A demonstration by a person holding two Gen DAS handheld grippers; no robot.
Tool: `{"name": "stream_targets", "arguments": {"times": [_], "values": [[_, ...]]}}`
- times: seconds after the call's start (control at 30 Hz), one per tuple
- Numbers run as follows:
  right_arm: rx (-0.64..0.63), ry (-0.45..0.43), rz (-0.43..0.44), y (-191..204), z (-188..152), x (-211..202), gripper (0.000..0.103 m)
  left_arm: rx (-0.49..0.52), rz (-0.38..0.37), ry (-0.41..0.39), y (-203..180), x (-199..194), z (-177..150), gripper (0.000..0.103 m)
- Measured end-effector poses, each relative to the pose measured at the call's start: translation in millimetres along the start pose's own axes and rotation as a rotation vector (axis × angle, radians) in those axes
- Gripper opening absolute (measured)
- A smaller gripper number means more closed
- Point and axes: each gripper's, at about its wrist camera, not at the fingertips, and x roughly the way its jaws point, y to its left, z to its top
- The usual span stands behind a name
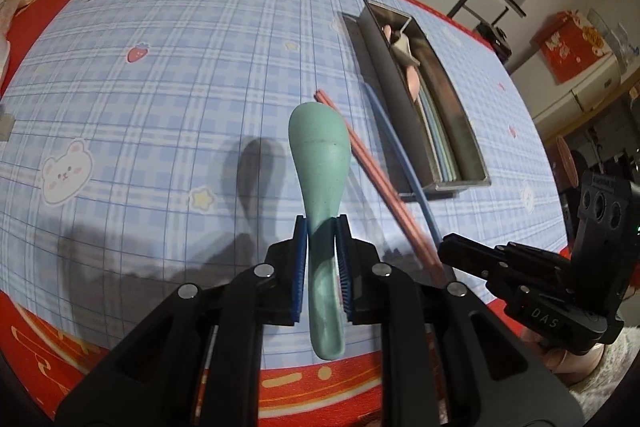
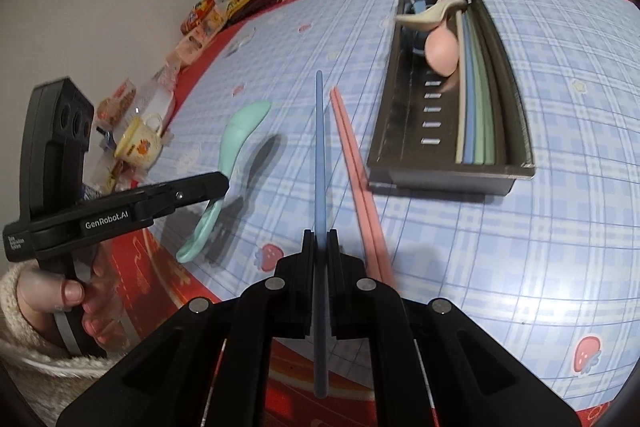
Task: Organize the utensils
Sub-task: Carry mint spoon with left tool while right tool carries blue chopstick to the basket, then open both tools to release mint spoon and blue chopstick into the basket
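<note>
The left tongs squeeze a green spoon by its handle — lifted off the counter. The right tongs pinch a blue chopstick. Pink chopsticks lie just beside it; the metal tray sits at two o'clock.

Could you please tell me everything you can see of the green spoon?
The green spoon is a matte mint-green piece, plastic by the look of it, with a deep oval bowl and a short handle that curves to a rounded end. The left gripper is shut on its handle, blue pads pressing both sides. It appears lifted clear of the checked tablecloth, casting a shadow there, bowl pointing away from the camera.
</note>
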Motion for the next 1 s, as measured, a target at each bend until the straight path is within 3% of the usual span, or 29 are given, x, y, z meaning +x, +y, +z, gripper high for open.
{"name": "stream_targets", "arguments": {"times": [0.43,0.67,1.0], "values": [[0.184,-0.116,-0.032,-46,34,-35,0.006,0.043,-0.084,-0.026,-45,4,53,0.018],[0.251,-0.134,-0.077,-66,63,-31,0.006,0.058,-0.15,-0.008,-76,35,99,0.018],[0.325,-0.109,-0.155,-87,101,-6,0.006,0.014,-0.176,0.038,-95,97,163,0.018]]}}
